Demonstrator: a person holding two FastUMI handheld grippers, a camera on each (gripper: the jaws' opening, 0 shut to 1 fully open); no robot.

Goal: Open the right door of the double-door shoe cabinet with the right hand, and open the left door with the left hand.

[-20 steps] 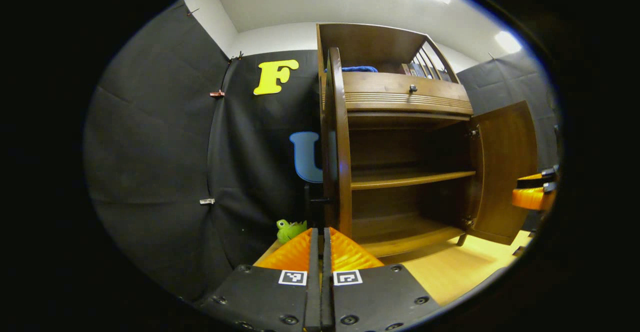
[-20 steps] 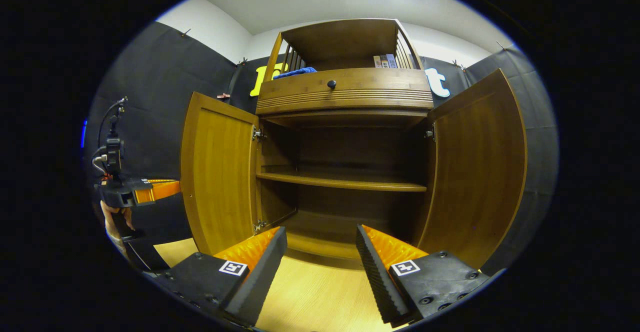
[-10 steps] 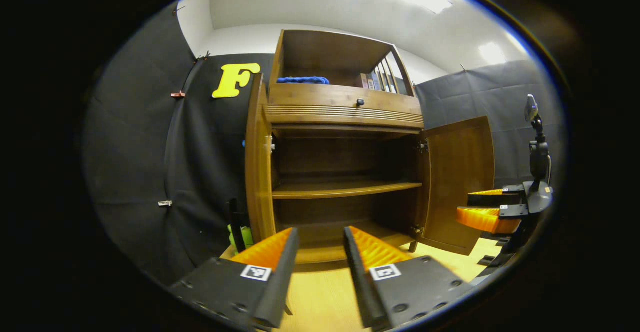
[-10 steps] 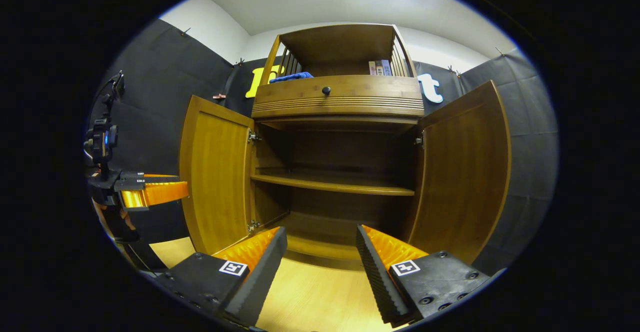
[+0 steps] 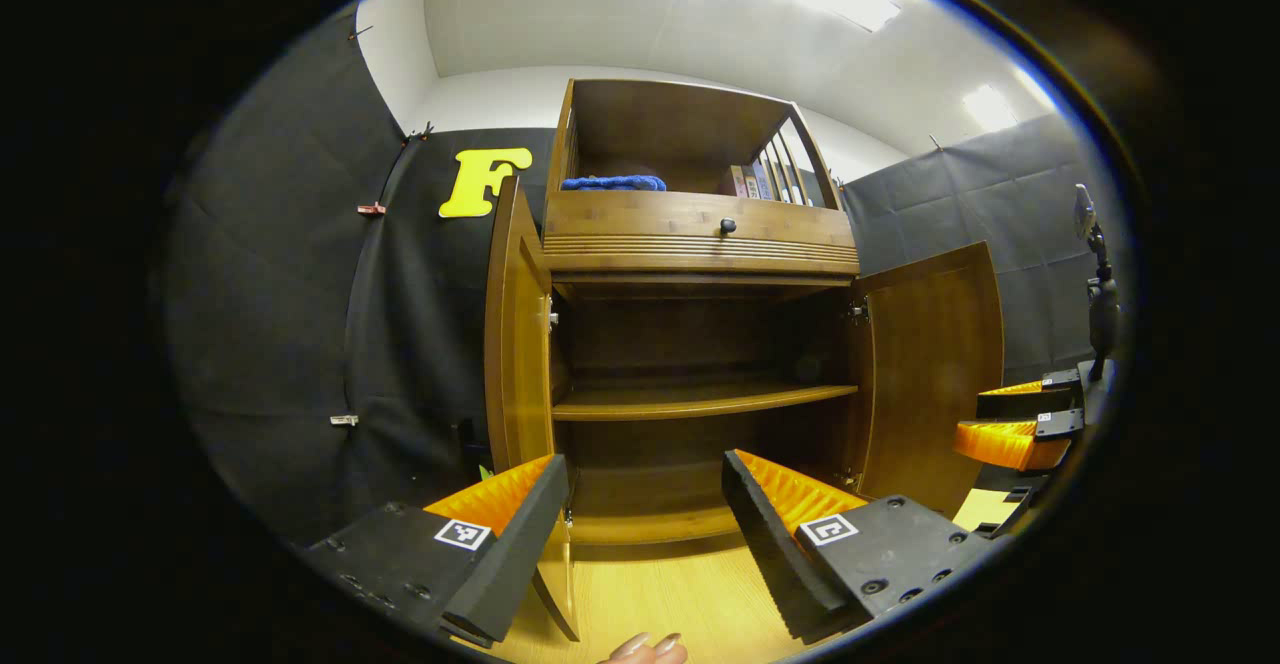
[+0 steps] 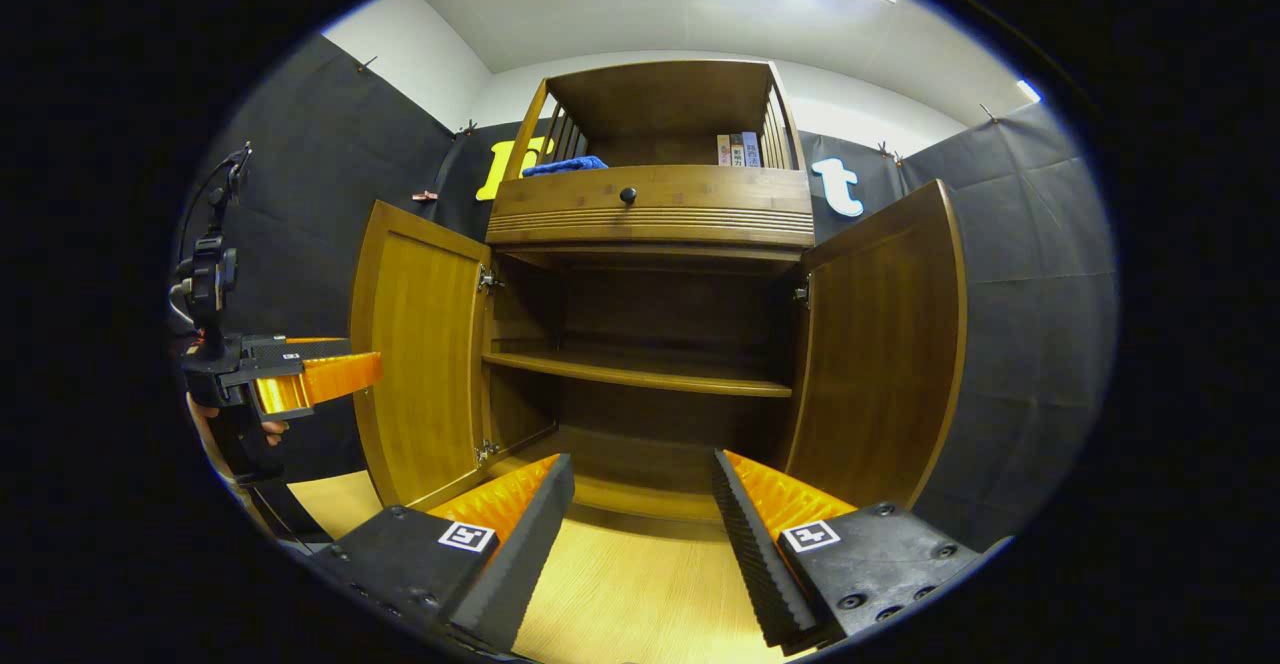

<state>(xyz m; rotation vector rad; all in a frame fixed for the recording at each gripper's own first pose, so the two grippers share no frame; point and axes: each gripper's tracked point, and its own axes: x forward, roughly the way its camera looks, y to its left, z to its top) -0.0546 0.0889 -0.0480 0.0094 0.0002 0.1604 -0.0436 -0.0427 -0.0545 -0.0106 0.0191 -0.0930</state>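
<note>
Shoe cabinet (image 6: 650,344) stands on a light wood floor (image 6: 620,604) against the black cloth wall, both doors swung wide: left door (image 6: 415,354), right door (image 6: 880,344). Interior shelf (image 6: 640,372) is bare. Above the drawer knob (image 6: 628,195), the open top holds a blue cloth (image 6: 565,165) and upright books (image 6: 737,150); their spine lettering is too small to read. Left gripper (image 5: 645,489) and right gripper (image 6: 640,494) hang level before the opening, jaws spread wide, gripping nothing. Fingertips (image 5: 645,649) show at the left gripper view's bottom edge.
</note>
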